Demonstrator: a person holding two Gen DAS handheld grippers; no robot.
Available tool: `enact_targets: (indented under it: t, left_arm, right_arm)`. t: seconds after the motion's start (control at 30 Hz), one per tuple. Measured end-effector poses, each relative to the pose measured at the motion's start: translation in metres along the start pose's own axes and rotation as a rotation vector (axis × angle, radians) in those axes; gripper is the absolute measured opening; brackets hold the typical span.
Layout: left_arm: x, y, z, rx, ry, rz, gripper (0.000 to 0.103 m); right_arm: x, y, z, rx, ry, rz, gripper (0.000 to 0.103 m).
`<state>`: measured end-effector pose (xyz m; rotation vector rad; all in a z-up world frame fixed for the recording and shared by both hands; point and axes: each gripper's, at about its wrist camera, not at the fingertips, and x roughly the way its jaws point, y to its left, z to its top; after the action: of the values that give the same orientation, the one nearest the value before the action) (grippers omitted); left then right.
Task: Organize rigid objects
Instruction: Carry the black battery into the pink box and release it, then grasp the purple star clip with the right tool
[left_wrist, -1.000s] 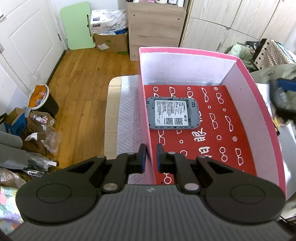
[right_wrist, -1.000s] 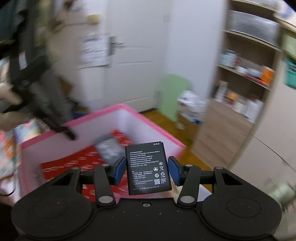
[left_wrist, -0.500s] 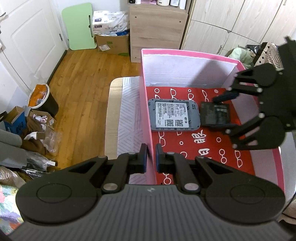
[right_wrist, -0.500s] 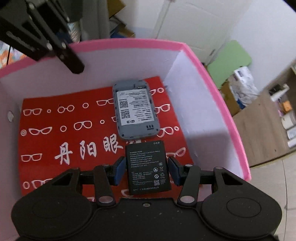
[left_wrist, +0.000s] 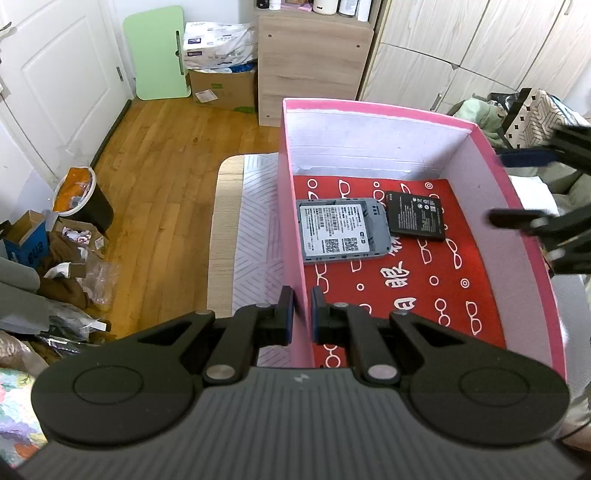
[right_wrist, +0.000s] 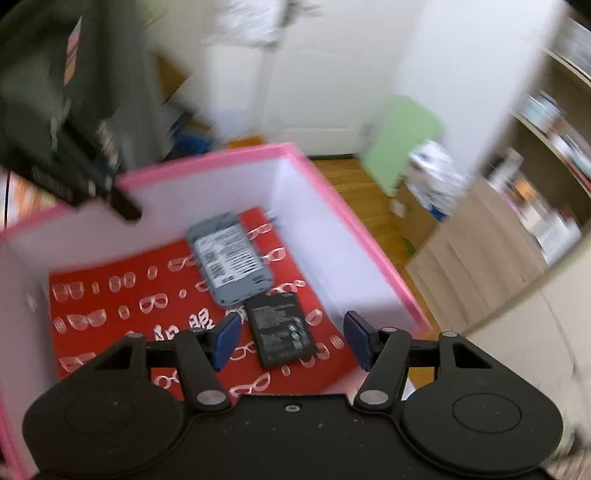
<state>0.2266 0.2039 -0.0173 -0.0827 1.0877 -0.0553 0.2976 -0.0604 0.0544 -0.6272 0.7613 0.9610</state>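
Pink card forms the walls of the box, and in the left wrist view the left tongs are clenched on its near left wall, one pad outside and one inside, at about 6 o'clock of the box. On the red liner printed with white glasses lie two things: a grey router with its label up, against the left wall toward 10 o'clock, and a black battery just beside it at its 3 o'clock, their edges touching or nearly so. The right tongs show blurred at 3 o'clock beyond the right wall. The box stands on a pale patterned surface. In the right wrist view, which is smeared by motion, the right tongs are released and hold nothing, poised above the box's rim; the battery lies flat on the liner below the gap between them, with the router at its 11 o'clock. By my reading, two rigid items are already stowed and the battery's placement is done; whether more items wait outside the box cannot be told, since neither view shows any.
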Motion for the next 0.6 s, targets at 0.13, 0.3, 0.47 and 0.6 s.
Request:
enact_targets:
  t: [0.13, 0.3, 0.47, 0.6]
  left_arm:
    - [-0.001, 0.001, -0.002, -0.002, -0.006, 0.0, 0.008]
    - [0.0, -0.001, -0.002, -0.009, -0.007, 0.004, 0.009]
    - [0.0, -0.004, -0.002, -0.008, -0.007, 0.014, 0.009]
    - [0.0, -0.003, -0.001, -0.018, -0.007, 0.013, 0.009]
  right_arm:
    - [-0.046, -0.014, -0.031, 0.198, -0.077, -0.049, 0.066]
    - [-0.072, -0.015, -0.081, 0.354, -0.113, -0.078, 0.067]
    - [-0.081, 0.003, -0.133, 0.445, -0.07, -0.116, 0.067]
    - [-0.07, 0.018, -0.164, 0.508, -0.016, -0.118, 0.067]
